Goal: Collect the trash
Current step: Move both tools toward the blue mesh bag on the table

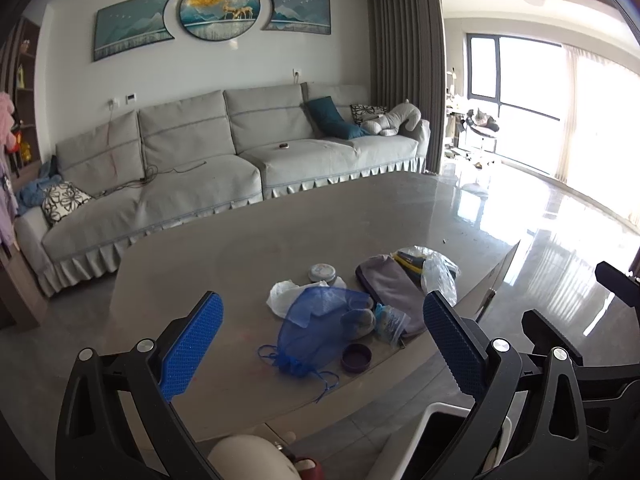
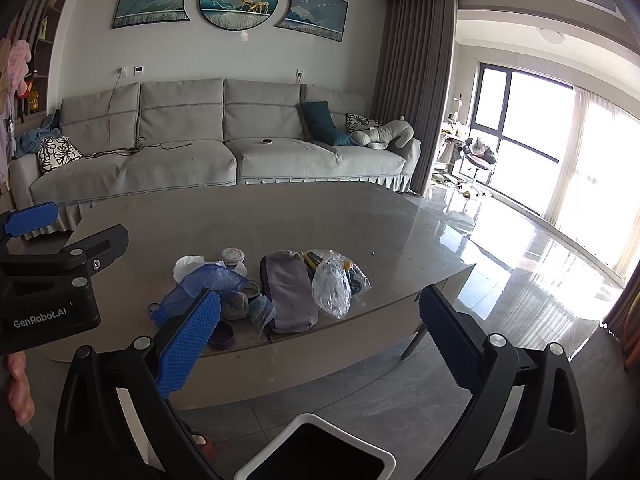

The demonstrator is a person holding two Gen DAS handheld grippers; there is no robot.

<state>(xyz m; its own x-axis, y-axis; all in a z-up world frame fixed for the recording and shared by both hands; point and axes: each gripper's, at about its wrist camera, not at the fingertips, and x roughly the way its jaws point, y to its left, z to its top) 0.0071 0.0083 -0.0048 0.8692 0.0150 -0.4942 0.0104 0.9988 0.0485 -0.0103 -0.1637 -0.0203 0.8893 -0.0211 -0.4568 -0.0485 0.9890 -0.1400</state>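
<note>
A heap of trash lies near the front edge of the grey coffee table (image 1: 248,240) (image 2: 280,216): a blue mesh drawstring bag (image 1: 316,328) (image 2: 192,288), a white plastic bag (image 1: 282,296) (image 2: 186,266), a clear plastic bag (image 1: 438,276) (image 2: 332,284), a grey pouch (image 1: 394,288) (image 2: 288,292), a purple lid (image 1: 356,358) (image 2: 222,336) and a round tin (image 1: 322,272) (image 2: 233,256). My left gripper (image 1: 326,336) hangs open above the table's front edge, framing the heap. My right gripper (image 2: 320,334) is open too, slightly right of the heap. A white-rimmed bin (image 2: 316,452) (image 1: 444,440) stands on the floor below.
A long grey sofa (image 1: 224,148) (image 2: 200,148) with cushions runs behind the table. Glossy floor (image 2: 540,280) and bright windows lie to the right. A hand (image 2: 18,384) shows at the left edge of the right wrist view. A red slipper (image 1: 308,468) sits near the bin.
</note>
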